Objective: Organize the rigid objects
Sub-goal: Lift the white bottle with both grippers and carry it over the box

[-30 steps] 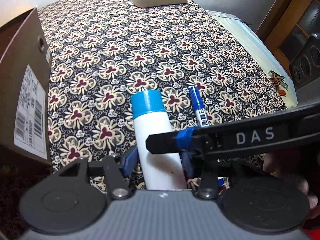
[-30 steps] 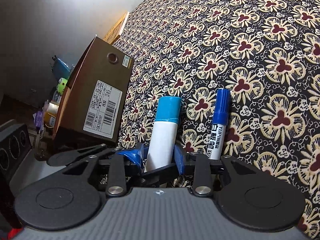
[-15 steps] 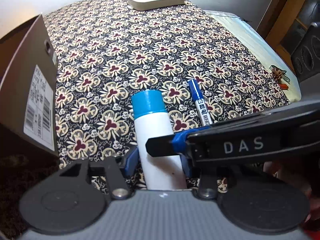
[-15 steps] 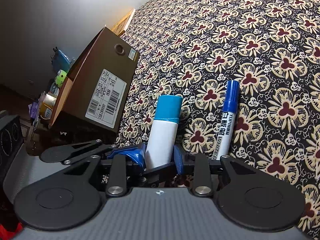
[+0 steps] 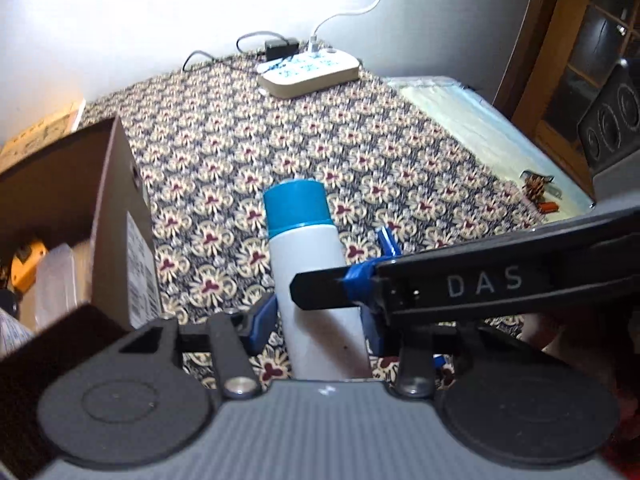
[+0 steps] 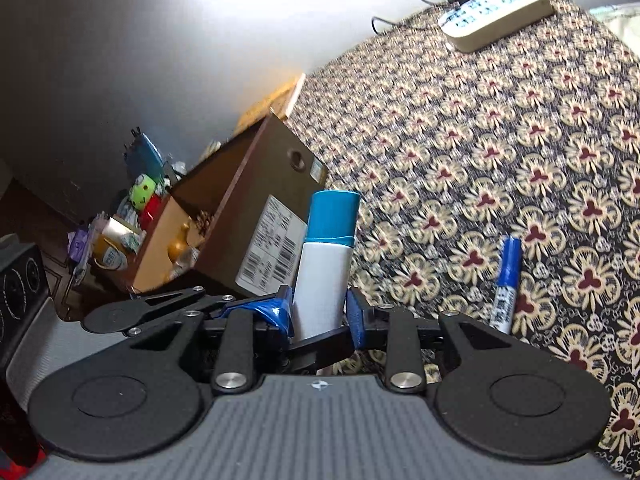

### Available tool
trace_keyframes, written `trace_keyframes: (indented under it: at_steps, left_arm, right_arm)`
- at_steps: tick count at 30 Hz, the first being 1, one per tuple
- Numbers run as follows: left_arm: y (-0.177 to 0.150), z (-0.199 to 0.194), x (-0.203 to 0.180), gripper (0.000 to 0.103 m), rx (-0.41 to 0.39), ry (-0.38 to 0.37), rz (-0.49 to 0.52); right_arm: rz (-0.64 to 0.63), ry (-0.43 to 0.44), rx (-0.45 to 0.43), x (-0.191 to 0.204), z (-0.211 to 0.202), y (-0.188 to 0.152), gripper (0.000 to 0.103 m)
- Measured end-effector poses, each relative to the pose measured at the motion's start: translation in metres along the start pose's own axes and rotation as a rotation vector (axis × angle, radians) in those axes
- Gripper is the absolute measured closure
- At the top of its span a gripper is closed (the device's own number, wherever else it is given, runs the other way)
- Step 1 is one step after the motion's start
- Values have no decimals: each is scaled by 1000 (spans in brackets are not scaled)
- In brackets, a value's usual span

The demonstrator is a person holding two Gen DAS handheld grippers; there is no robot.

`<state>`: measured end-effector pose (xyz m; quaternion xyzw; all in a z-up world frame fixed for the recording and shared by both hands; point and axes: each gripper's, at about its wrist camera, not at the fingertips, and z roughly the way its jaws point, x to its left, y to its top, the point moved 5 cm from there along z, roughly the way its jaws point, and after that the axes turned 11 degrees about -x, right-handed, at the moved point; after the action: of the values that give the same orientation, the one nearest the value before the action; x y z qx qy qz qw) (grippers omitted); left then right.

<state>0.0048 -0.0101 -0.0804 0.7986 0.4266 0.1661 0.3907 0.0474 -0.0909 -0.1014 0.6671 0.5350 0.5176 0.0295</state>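
Clearly the white bottle [image 5: 316, 280] with its blue cap [image 5: 298, 210] is lifted off the floral cloth [image 5: 304, 144], clamped on both sides by the left gripper [image 5: 316, 324] and the right gripper [image 6: 318, 312], fingers narrowed onto its body. Its long axis runs away from the cameras, cap foremost. "DAS" marks the right gripper's finger. Nearby, a blue marker [image 6: 505, 280] lies beside the open brown box [image 6: 256, 216].

Both wrist views look forward and down along closed fingers, close upon the white bottle [image 5: 316, 276] [image 6: 324, 280] at 12 o'clock, sharing the brown box [image 5: 116, 216] [image 6: 264, 208] at 10 and power strip [image 5: 310, 72] [image 6: 496, 12] beyond.
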Motion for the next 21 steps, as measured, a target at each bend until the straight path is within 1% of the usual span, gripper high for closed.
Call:
trace_keyframes:
  at_steps: [2,5,8,10,15,18,21]
  left_arm:
    - [8,-12,3,64,-30,-41,1]
    - [15,-21,10,64,-71,-18,38]
    - [18,-26,31,64,-78,-37,5]
    - [19,-32,43,64,-89,-41,2]
    - [29,-57,68,64,-151,-35,13]
    - [40,-77,86,64,-209,-26,10]
    - [49,-94,107,64,-255,0,2]
  right_arm:
    - [-5,1,-29,11,2,6,92]
    - [16,27,-55,24,7,15,94]
    - [-9,20,-75,40,16,18,95]
    - [-24,20,-89,50,20,18,95]
    - [-83,39,-133,86,24,23,95]
    - [-139,74,-163,114,30,33,95]
    - [-172,120,-179,139,43,41,95]
